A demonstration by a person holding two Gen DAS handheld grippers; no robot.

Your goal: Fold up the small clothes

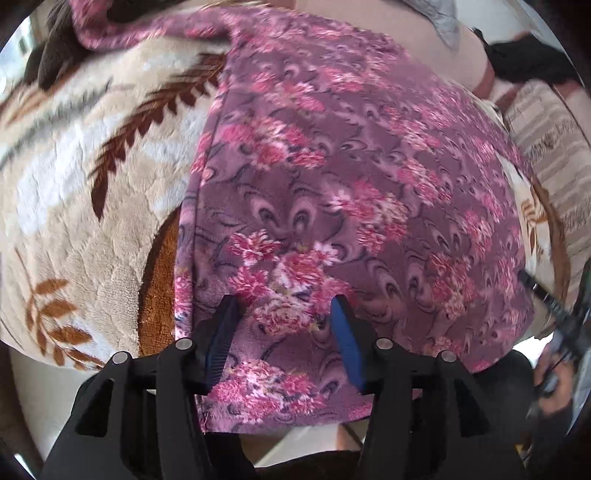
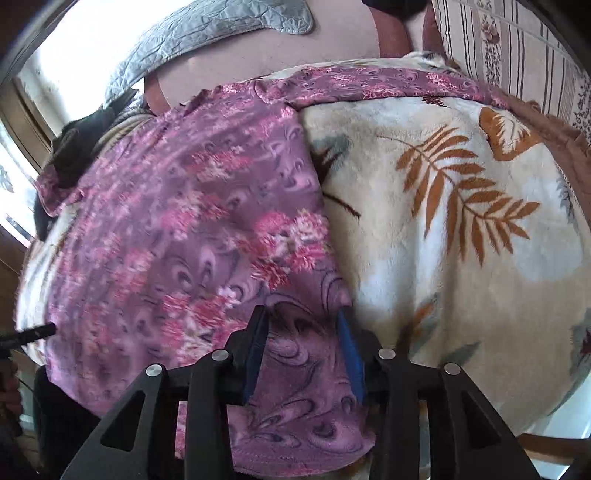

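A purple garment with pink flowers (image 1: 351,184) lies spread flat on a cream blanket with brown leaves (image 1: 92,184). My left gripper (image 1: 284,306) is open, its blue pads standing over the garment's near left hem. In the right wrist view the same garment (image 2: 177,236) fills the left half, with one sleeve reaching right along the far edge. My right gripper (image 2: 304,314) is open, with the garment's near right corner between its jaws. The right gripper's tip also shows at the right edge of the left wrist view (image 1: 535,288).
The blanket (image 2: 461,221) covers a bed whose near edge curves below the garment. A dark brown cloth (image 1: 55,55) lies at the far left. A grey quilted piece (image 2: 207,33) and a striped pillow (image 2: 517,48) lie at the back.
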